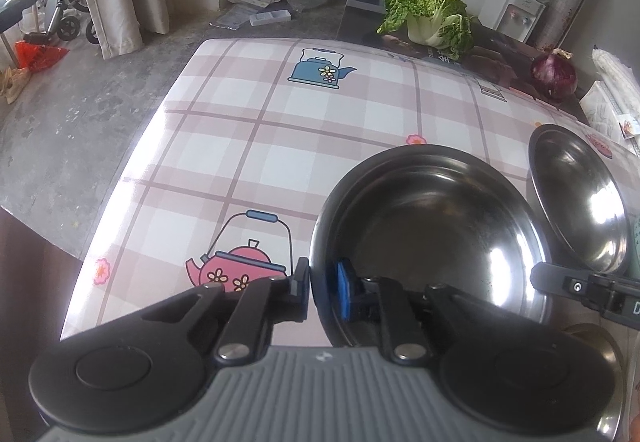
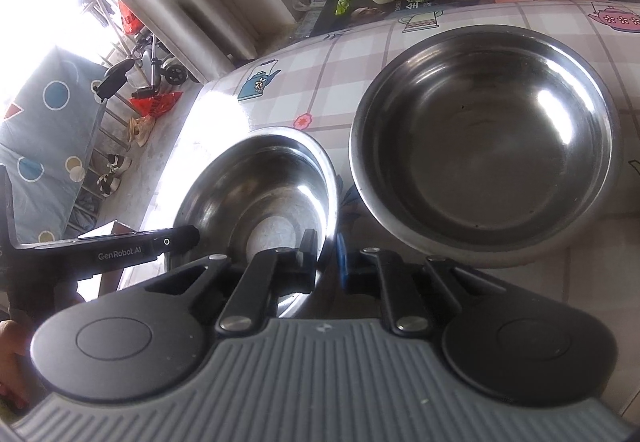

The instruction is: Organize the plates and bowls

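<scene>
Steel bowl (image 1: 432, 226) rim clamped in left gripper (image 1: 318, 288) jaws; right wrist view alone shows right gripper (image 2: 326, 256) jaws clamped on smaller bowl (image 2: 256, 197) rim.

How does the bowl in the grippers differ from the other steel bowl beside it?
The gripped bowl is smaller; the free bowl is wider. The gripped bowl has the left gripper and right gripper shut on its rim; the free bowl is untouched. Both are empty, shiny steel, mouth up.

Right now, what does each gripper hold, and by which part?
Left gripper pinches a steel bowl by its near rim; right gripper pinches the smaller bowl's rim.
</scene>
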Demonstrator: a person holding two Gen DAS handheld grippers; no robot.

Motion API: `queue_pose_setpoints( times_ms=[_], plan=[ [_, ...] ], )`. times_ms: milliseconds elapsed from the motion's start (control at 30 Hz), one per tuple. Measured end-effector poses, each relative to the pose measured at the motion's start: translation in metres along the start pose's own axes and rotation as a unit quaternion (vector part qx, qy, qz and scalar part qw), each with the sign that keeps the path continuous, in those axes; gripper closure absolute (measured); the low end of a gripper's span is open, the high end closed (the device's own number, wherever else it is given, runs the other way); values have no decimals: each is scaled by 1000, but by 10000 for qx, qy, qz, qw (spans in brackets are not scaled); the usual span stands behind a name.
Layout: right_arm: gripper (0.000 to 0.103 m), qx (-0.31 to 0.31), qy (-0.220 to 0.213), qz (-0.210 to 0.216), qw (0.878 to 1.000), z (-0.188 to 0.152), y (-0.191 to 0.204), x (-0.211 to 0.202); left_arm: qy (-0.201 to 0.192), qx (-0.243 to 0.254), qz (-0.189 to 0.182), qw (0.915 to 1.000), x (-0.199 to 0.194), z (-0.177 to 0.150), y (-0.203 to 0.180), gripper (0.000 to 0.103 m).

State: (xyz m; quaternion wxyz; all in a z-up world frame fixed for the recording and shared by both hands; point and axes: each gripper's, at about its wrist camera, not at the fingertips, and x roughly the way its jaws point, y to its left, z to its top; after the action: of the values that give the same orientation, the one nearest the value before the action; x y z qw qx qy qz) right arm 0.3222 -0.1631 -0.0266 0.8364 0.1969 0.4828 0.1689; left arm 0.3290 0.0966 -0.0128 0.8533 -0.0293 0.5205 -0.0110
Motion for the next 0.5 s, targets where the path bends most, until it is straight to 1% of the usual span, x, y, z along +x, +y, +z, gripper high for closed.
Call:
queue_pose_setpoints(
  times_ms=[267,500],
  plan=[
    [94,-53,-6,16,10000,3,2,2,-76,43,59,9999,-8,-1,1,88],
    [94,-132,-55,64,9999,7,9,-2,-224,55,143,9996,-25,1,2,88]
  ],
)
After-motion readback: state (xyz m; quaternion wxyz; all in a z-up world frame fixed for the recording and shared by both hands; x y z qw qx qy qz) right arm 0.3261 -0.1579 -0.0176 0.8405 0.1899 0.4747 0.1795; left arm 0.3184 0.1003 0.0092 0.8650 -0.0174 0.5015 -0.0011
